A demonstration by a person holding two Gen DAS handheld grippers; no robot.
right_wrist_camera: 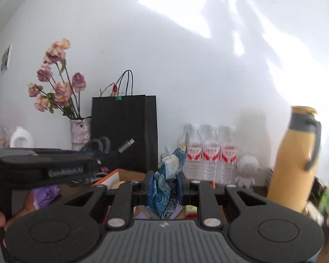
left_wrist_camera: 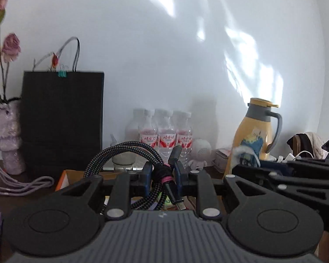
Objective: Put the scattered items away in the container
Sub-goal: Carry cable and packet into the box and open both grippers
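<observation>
Holding level | left fingers (left_wrist_camera: pixel 162 175) pinch coiled cable (left_wrist_camera: pixel 125 153) | right fingers (right_wrist_camera: pixel 164 185) pinch blue packet (right_wrist_camera: pixel 164 182)

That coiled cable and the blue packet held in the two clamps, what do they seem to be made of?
The cable looks like a cord in a woven fabric sleeve: a matte black-and-grey checked weave shows along its loops. The blue packet seems to be thin plastic film, perhaps glossy: it is crumpled into sharp folds and carries print.

Braided fabric cable (left_wrist_camera: pixel 129 153), crinkled glossy blue wrapper (right_wrist_camera: pixel 162 184), matt black paper bag (left_wrist_camera: pixel 62 118), clear plastic bottles (left_wrist_camera: pixel 165 133).
</observation>
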